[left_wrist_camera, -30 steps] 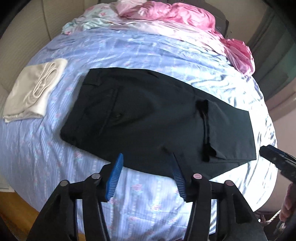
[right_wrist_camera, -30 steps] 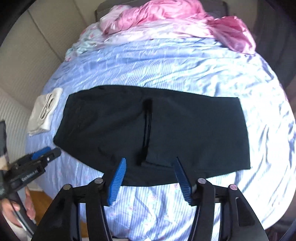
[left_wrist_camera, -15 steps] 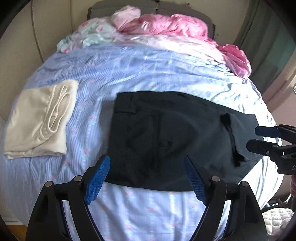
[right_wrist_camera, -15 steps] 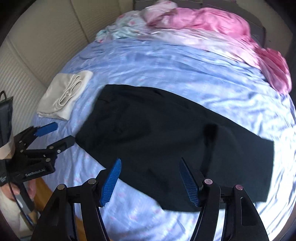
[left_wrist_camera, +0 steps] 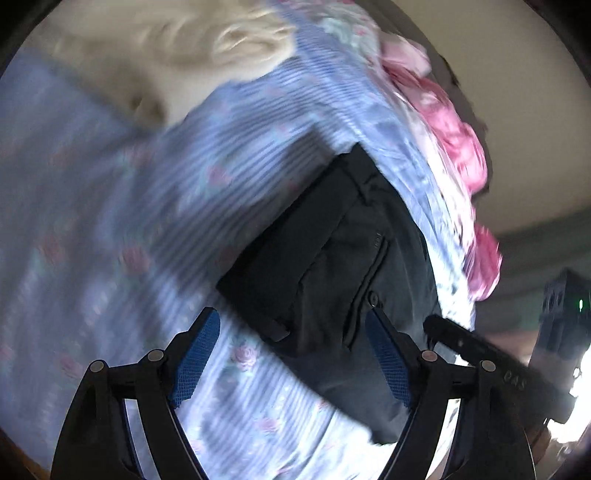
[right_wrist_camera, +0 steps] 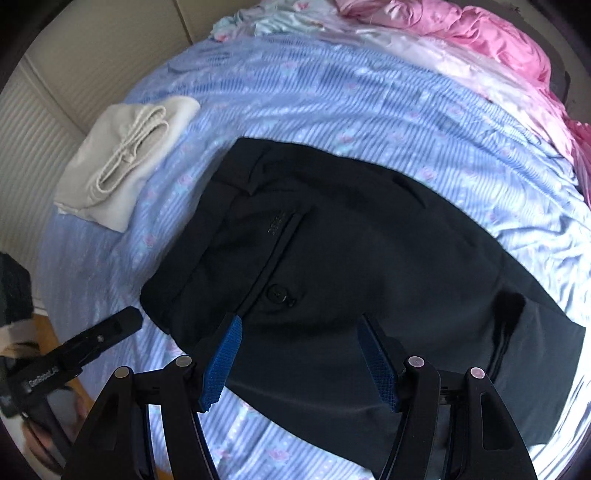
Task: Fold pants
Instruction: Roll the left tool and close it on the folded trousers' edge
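Black pants lie flat on the blue striped bedsheet, folded lengthwise, waistband to the left and back pocket button up. My right gripper hovers open over the pants' near edge, just below the pocket button, with nothing between its pads. In the blurred, tilted left wrist view the pants lie slantwise. My left gripper stands wide open over their waistband corner, pads clear of the cloth. A finger of the left gripper shows just off that corner at the lower left of the right wrist view.
A folded cream garment lies on the sheet left of the pants. Crumpled pink bedding is heaped along the far side. A padded beige wall borders the bed on the left.
Both grippers have dropped closer to the waist end of the pants. The left one has rolled, tilting its view, and its jaws stand wider than a second ago. The pants have not moved.
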The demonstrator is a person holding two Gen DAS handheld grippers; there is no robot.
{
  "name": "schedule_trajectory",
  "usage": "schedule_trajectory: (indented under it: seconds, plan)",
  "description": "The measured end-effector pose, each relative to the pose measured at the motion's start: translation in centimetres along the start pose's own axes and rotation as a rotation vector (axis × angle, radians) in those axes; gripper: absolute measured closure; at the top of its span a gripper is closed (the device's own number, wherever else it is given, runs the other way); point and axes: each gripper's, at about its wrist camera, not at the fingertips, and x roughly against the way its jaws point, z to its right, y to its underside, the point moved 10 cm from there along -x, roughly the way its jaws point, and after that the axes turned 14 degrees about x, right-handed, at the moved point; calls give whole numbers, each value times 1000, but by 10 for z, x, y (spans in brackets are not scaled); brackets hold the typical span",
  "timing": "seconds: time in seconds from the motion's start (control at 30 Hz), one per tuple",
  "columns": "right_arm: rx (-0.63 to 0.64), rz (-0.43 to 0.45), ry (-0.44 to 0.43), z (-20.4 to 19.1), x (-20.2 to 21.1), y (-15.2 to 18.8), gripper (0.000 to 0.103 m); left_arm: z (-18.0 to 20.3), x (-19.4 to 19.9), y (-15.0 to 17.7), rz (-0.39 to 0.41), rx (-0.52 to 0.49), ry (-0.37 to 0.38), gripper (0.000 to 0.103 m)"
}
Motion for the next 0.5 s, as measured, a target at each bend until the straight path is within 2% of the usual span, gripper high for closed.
schedule_trajectory:
  seconds: [0.1, 0.2, 0.33, 0.4, 0.5]
  plan:
    - [13, -16, 1, -3, -7, 0, 37, -9, -16, 0, -19, 95, 36, 23]
    - [23, -27, 1, -5, -11, 0, 37, -14, -28, -4, -26, 149, 58, 23]
    - [13, -35, -11, -7, -16, -1, 37, -14, -40, -16, -6, 185, 84, 22]
    - [11, -34, -15, -7, -17, -1, 37, -12, -44, -21, -2, 210, 102, 17]
    - [1, -31, -17, -5, -17, -1, 37, -7, -48, -25, -6, 194, 106, 17]
